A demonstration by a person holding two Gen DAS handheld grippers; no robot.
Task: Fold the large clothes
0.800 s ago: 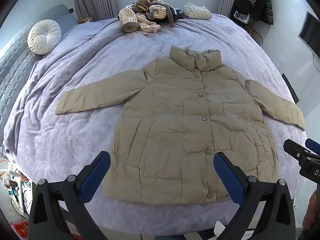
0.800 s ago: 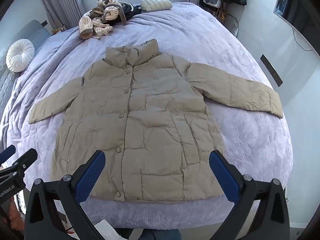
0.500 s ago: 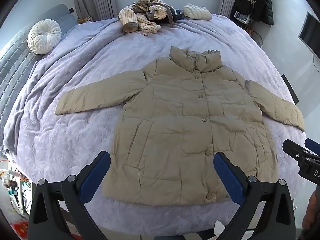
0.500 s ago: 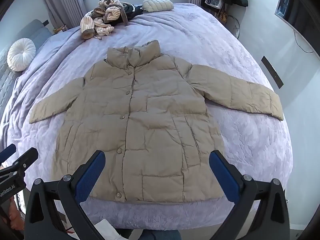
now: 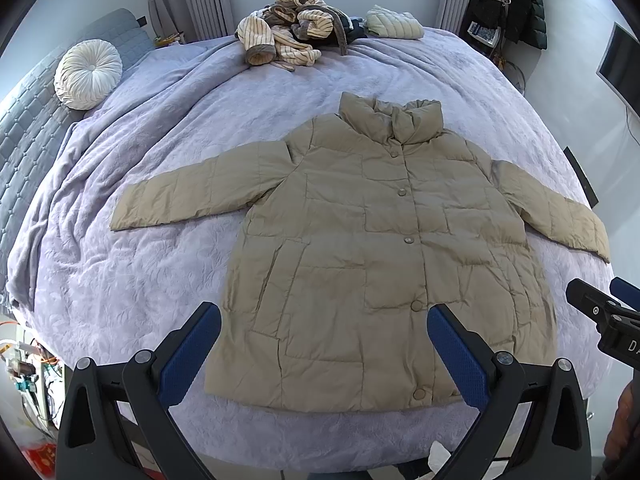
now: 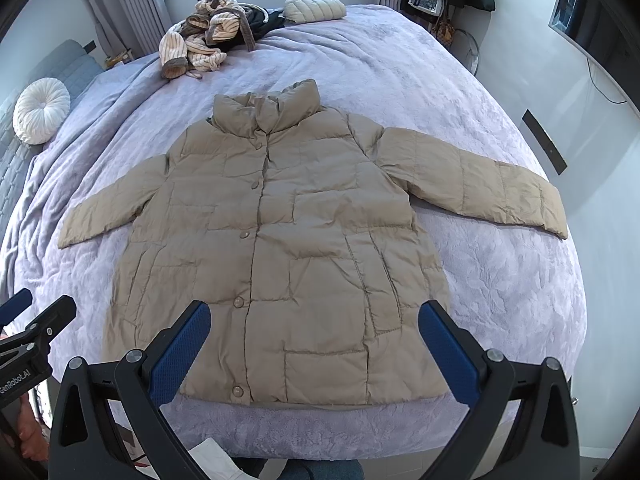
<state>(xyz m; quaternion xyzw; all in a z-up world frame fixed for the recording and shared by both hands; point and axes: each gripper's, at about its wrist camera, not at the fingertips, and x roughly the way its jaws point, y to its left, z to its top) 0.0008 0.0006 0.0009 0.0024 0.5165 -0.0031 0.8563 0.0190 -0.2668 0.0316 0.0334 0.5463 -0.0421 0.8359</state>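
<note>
So, from left to right: the left sleeve [image 5: 188,196] lies spread out across the purple bedspread [image 5: 120,272], the tan puffer coat [image 5: 380,248] sits flat and buttoned mid-bed, hem nearest. Both the left gripper [image 5: 324,344] and the right gripper [image 6: 314,338] hover over the hem, jaws wide apart, holding nothing. To fold well, I'd pinch each sleeve at the cuff and lay it straight across the chest

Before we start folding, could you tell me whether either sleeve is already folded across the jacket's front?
No, both sleeves of the jacket lie spread outward on the bed.
</note>
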